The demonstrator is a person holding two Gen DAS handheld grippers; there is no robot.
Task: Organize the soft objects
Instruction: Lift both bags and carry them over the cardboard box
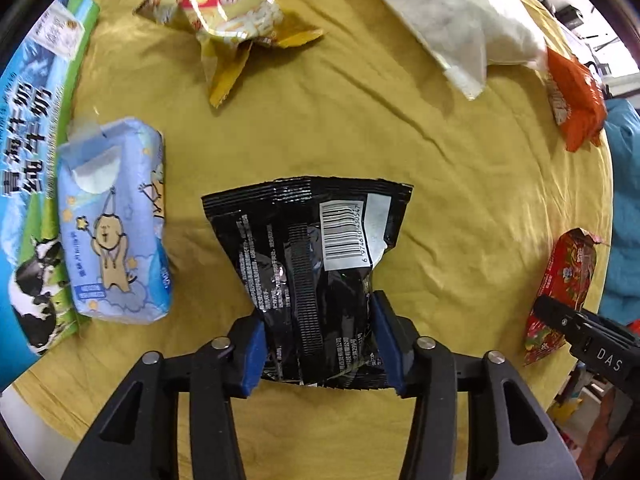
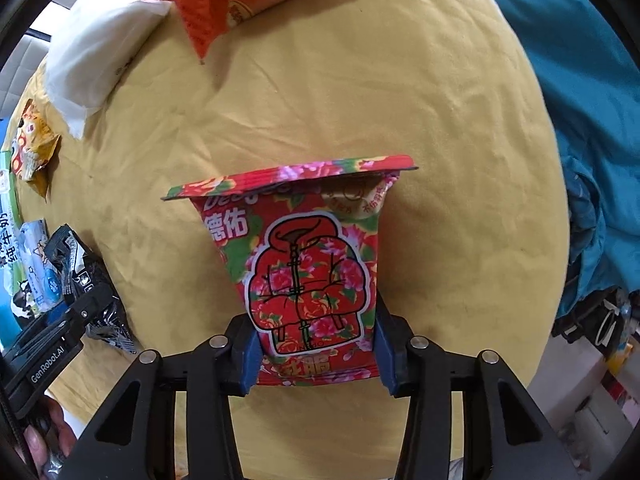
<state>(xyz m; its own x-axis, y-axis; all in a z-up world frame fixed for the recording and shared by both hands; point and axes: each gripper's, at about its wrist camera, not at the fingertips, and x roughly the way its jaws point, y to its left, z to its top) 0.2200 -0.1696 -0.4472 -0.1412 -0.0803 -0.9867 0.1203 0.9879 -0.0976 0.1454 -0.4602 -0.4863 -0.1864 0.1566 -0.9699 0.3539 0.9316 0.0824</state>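
Now both tongs are loaded. At 9 o'clock in the left view lies the blue tissue pack (image 1: pixel 116 224) against the milk carton (image 1: pixel 32 168); the left tongs (image 1: pixel 320 344) pinch the black snack bag (image 1: pixel 312 264) by its lower end, just over the yellow cloth (image 1: pixel 460 160). The right tongs (image 2: pixel 318 350) grip the red floral packet (image 2: pixel 304 272) likewise. Best keep each squeeze light, since crinkly film slips, and set each bag down flat beside its neighbours, clear of the white pillow (image 1: pixel 460 12) at 1 o'clock.
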